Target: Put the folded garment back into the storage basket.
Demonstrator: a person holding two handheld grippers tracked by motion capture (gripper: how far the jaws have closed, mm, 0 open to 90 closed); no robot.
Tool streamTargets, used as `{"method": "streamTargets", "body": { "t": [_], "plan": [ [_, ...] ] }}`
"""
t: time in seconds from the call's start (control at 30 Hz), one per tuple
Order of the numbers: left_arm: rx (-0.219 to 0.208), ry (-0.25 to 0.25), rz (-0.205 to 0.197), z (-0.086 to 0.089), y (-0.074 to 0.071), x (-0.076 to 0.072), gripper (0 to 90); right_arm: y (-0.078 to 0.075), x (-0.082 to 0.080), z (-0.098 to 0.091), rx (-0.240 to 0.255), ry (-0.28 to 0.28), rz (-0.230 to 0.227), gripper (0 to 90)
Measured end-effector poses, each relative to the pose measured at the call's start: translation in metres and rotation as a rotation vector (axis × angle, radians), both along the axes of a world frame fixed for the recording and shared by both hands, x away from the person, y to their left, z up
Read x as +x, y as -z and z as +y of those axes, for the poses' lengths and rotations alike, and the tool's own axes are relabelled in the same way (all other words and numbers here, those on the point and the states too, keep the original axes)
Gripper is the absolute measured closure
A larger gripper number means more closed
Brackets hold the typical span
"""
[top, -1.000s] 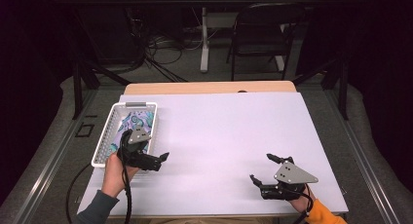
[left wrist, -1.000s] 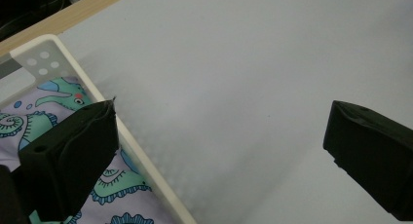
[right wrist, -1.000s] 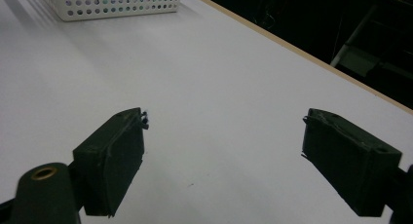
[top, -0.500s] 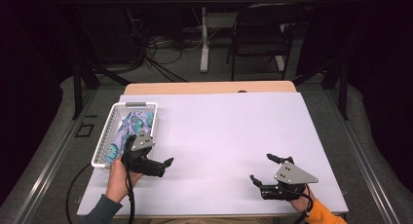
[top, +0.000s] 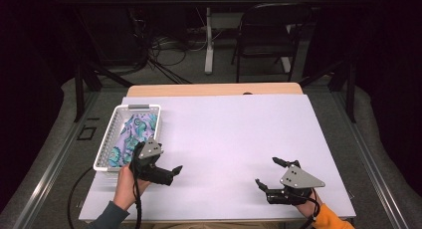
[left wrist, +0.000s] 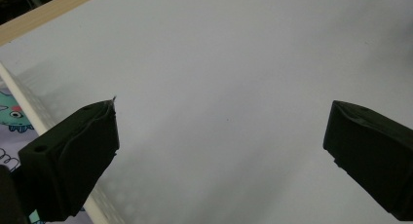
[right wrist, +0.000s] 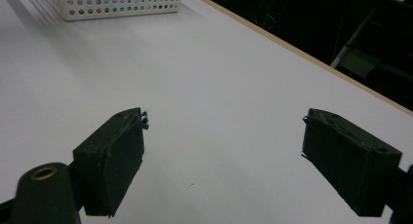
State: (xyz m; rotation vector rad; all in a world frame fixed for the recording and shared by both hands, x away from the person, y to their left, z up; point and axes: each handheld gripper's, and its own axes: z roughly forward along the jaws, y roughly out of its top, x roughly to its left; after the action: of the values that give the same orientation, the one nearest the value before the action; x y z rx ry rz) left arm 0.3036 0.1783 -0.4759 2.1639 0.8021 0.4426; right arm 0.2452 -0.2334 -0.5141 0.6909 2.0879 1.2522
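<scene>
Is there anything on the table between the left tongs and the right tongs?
No. In the high view, bare white tabletop runs between the left tongs and the right tongs. The white perforated basket holding patterned cloth sits outside that stretch.

White perforated basket [top: 110, 139] at table's left edge, upright, holding patterned cloth [top: 133, 138] in teal and purple, lying flat inside. Just beside basket's near end, left gripper [top: 171, 171], jaws apart, empty.

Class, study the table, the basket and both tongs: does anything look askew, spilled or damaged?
Nothing stands out. The white basket sits squarely at the table's left edge with the patterned cloth inside. Both the left tongs and right tongs are open and hold nothing.
</scene>
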Motion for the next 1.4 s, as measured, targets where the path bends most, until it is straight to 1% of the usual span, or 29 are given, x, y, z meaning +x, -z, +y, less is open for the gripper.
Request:
{"method": "streamTargets", "body": {
  "t": [0.03,0.07,0.1,0.13,0.2,0.3,0.43,0.47,0.6,0.63,0.67,0.73,0.77,0.8,0.83,0.9,1.0,1.07,1.1,1.17,1.27,1.4],
  "plan": [
    [0.001,0.005,0.0,-0.001,0.0,-0.001,0.0,0.0,0.0,0.0,0.002,0.0,0.003,14.7],
    [-0.006,0.006,-0.005,-0.001,0.001,-0.002,0.0,0.0,0.0,0.0,0.001,0.001,0.003,14.7],
    [-0.002,0.007,-0.013,-0.001,0.002,-0.003,0.0,0.0,0.0,0.0,0.0,0.001,0.006,14.7],
    [-0.003,0.01,-0.01,-0.002,0.002,-0.004,0.0,0.0,0.0,0.0,-0.002,0.0,0.006,14.7],
    [-0.027,0.008,-0.003,-0.002,0.003,-0.006,0.0,0.0,0.0,0.0,-0.003,0.001,0.004,14.7],
    [-0.031,0.012,-0.013,-0.003,0.004,-0.008,0.0,0.0,0.0,0.0,-0.006,-0.002,0.003,14.7],
    [-0.041,0.015,-0.012,-0.003,0.007,-0.011,0.0,0.0,0.0,0.0,-0.001,-0.003,0.005,14.7],
    [-0.05,0.017,-0.012,-0.003,0.008,-0.012,0.0,0.0,0.0,0.0,-0.001,-0.004,0.002,14.7],
    [-0.053,0.031,-0.016,-0.004,0.011,-0.016,0.0,0.0,0.0,0.0,0.002,-0.001,0.005,14.7],
    [-0.047,0.034,-0.019,-0.004,0.012,-0.017,0.0,0.0,0.0,0.0,0.001,0.001,0.004,14.7],
    [-0.061,0.031,-0.016,-0.005,0.014,-0.018,0.0,0.0,0.0,0.0,0.001,0.002,0.005,14.7],
    [-0.055,0.037,-0.028,-0.004,0.016,-0.02,0.0,0.0,0.0,0.0,-0.001,0.0,0.002,14.7],
    [-0.054,0.04,-0.029,-0.004,0.016,-0.021,0.0,0.0,0.0,0.0,0.002,-0.001,0.001,14.7],
    [-0.066,0.04,-0.03,-0.004,0.017,-0.022,0.0,0.0,0.0,0.0,0.004,0.001,0.001,14.7],
    [-0.066,0.04,-0.034,-0.003,0.018,-0.023,0.0,0.0,0.0,-0.001,0.005,0.001,0.0,14.7],
    [-0.074,0.045,-0.03,-0.002,0.02,-0.024,0.0,0.0,0.0,-0.001,0.006,0.002,0.0,14.7],
    [-0.074,0.046,-0.033,0.0,0.022,-0.028,0.0,0.0,0.0,-0.001,0.007,0.004,0.001,14.7],
    [-0.082,0.043,-0.04,0.002,0.023,-0.03,0.0,0.0,0.0,-0.001,0.006,0.003,0.001,14.7],
    [-0.089,0.045,-0.038,0.002,0.024,-0.032,0.0,0.0,0.0,-0.001,0.007,0.002,0.0,14.7],
    [-0.085,0.051,-0.045,0.004,0.025,-0.034,0.0,0.0,0.0,-0.001,0.007,0.002,0.0,14.7],
    [-0.096,0.049,-0.054,0.006,0.027,-0.038,0.0,0.0,0.0,-0.001,0.008,0.002,0.001,14.7],
    [-0.097,0.048,-0.064,0.009,0.028,-0.04,0.0,0.0,-0.001,-0.001,0.009,0.004,0.003,14.7]
  ]
}}
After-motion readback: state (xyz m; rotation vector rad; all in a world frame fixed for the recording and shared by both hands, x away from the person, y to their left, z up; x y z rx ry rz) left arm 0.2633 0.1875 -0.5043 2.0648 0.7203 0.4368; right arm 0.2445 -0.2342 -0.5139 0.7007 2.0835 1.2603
